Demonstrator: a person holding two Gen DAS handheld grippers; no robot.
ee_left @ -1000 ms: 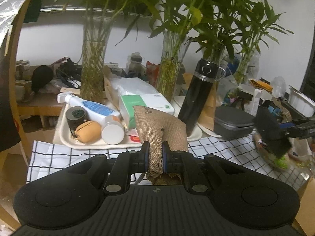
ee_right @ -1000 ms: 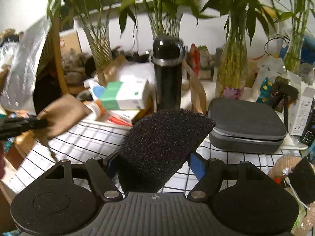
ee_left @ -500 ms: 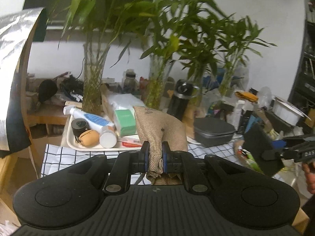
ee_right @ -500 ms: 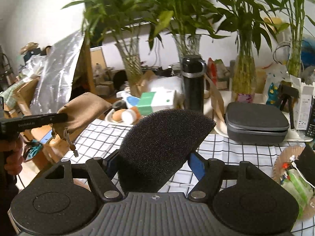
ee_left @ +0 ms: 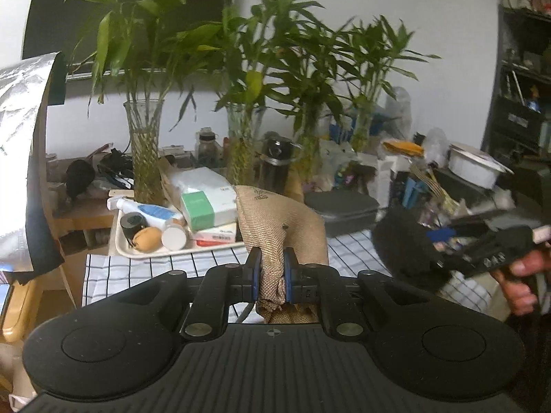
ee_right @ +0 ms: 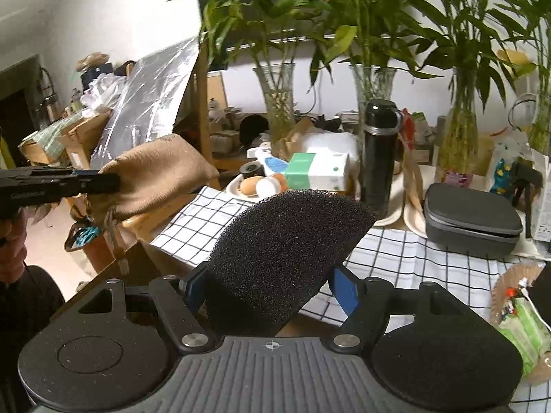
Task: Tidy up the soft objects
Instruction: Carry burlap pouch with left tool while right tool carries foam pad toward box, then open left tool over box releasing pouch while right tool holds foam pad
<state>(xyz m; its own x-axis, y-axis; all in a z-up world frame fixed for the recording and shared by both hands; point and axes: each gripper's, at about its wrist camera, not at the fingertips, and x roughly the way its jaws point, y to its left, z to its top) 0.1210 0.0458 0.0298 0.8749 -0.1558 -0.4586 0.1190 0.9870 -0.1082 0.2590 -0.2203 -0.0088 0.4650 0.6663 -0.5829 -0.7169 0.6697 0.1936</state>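
Left gripper (ee_left: 271, 277): matte black body, ribbed top plate with small crosshair mark, two round raised discs, two silver screw heads, blue-edged finger pads (ee_left: 288, 277). Right gripper (ee_right: 272, 289): same black build, ribbed grey-black plate, crosshair mark, silver screws, bright blue pads (ee_right: 346, 290). Seen side-on, pale lettering along its black bar. Dark sleeve (ee_right: 24, 296) at the left hand.

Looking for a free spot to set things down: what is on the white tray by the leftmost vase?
The white tray holds a spray bottle, black roll, tan pouch, white-capped bottle and green-white box. The burlap bag covers its right end.
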